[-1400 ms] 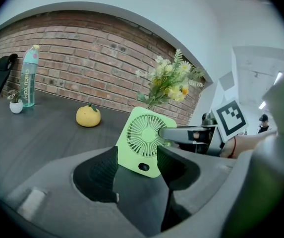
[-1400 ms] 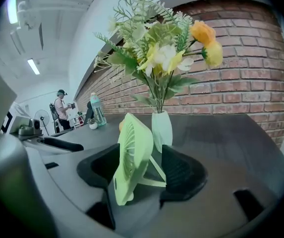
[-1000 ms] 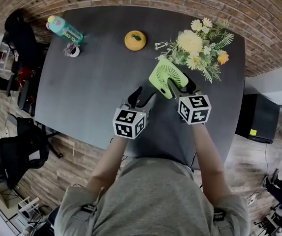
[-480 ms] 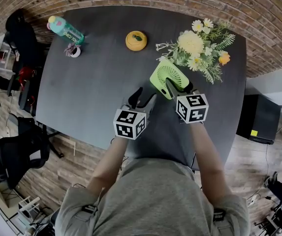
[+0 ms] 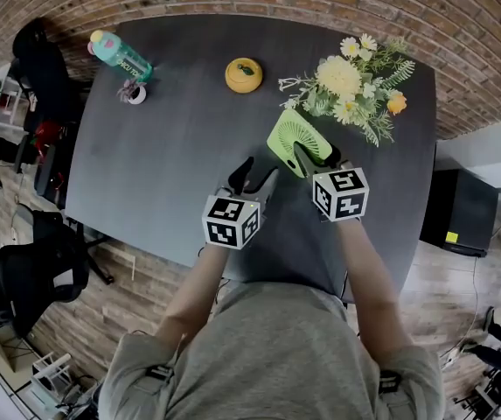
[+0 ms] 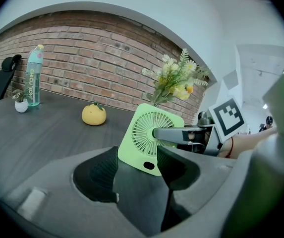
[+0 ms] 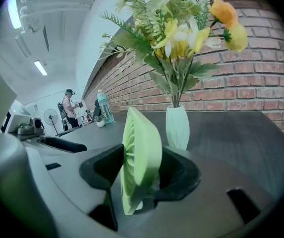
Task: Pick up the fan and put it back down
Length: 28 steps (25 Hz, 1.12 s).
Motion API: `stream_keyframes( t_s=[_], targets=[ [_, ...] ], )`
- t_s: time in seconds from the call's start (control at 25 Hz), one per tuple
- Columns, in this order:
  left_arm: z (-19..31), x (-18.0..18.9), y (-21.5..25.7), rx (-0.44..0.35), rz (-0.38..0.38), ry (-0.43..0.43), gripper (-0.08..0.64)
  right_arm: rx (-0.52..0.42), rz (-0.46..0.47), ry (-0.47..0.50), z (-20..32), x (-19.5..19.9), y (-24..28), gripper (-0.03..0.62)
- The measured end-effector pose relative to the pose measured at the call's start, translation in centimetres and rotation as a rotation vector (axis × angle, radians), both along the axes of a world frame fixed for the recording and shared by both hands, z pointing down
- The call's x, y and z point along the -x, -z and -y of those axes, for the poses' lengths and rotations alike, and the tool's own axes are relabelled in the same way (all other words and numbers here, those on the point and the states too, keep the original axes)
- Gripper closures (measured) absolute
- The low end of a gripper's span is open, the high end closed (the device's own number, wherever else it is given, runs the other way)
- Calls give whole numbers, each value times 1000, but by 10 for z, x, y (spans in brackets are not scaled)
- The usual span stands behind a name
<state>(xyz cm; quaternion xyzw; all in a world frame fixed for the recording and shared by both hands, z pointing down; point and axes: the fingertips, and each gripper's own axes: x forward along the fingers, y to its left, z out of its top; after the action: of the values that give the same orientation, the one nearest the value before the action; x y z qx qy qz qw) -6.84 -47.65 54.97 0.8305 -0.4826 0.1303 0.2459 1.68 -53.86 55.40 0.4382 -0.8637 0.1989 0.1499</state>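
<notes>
A light green square fan stands tilted on the dark table, in front of the flowers. My right gripper reaches it from the near side; its jaws have just been closing with the fan between them. One pad lies on the front grille and the other on the back. The left gripper view shows a right finger across the fan face. My left gripper sits open and empty just left of the fan, low over the table.
A white vase of flowers stands right behind the fan. A yellow fruit-shaped object, a teal bottle and a small potted plant are at the far side. Office chairs are left of the table, a black box right.
The right gripper's jaws have narrowed onto the fan. The fan and both hands have barely shifted. The left gripper is unchanged.
</notes>
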Motion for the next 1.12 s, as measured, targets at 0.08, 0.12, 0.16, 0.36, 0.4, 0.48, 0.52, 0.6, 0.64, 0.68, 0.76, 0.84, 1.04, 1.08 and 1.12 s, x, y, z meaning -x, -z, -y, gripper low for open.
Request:
stream_keyframes(
  t_s=[0.08, 0.12, 0.16, 0.36, 0.4, 0.48, 0.52, 0.6, 0.64, 0.68, 0.76, 0.84, 1.04, 1.08, 1.12],
  targets=[
    [-2, 1, 3, -4, -1, 2, 325, -2, -7, -5, -3, 1, 1, 387],
    [-3, 2, 4, -5, -1, 3, 325, -4, -12, -8, -4, 2, 2, 388],
    [-5, 3, 5, -7, -1, 5, 325, -8, -17, -11, -5, 2, 3, 390],
    [-15, 9, 9, -10, -1, 19, 327, -25, -30, -19, -12, 7, 9, 399],
    [-17, 11, 10, -12, -1, 21, 325, -26, -32, -20, -13, 8, 10, 400],
    [-20, 13, 12, -16, -2, 25, 325, -29, -36, -20, -17, 8, 12, 402],
    [-22, 13, 13, -18, -2, 26, 325, -32, -38, -20, -19, 8, 13, 403],
    [-26, 15, 16, -23, -4, 29, 325, -38, -39, -24, -24, 8, 16, 405],
    [-28, 15, 17, -26, -4, 30, 325, -41, -39, -26, -26, 8, 18, 405],
    [-30, 16, 19, -30, -4, 30, 325, -44, -39, -26, -29, 8, 20, 407],
    [-35, 16, 21, -36, -3, 31, 325, -50, -39, -25, -34, 7, 24, 407],
    [-41, 17, 25, -44, -4, 34, 325, -58, -39, -24, -41, 7, 28, 407],
    [-62, 20, 33, -60, -9, 38, 325, -73, -43, -32, -64, 5, 40, 408],
    [-66, 21, 35, -62, -8, 37, 325, -76, -42, -34, -69, 5, 42, 408],
    [-70, 21, 36, -65, -7, 36, 325, -79, -41, -37, -73, 5, 44, 408]
  ],
)
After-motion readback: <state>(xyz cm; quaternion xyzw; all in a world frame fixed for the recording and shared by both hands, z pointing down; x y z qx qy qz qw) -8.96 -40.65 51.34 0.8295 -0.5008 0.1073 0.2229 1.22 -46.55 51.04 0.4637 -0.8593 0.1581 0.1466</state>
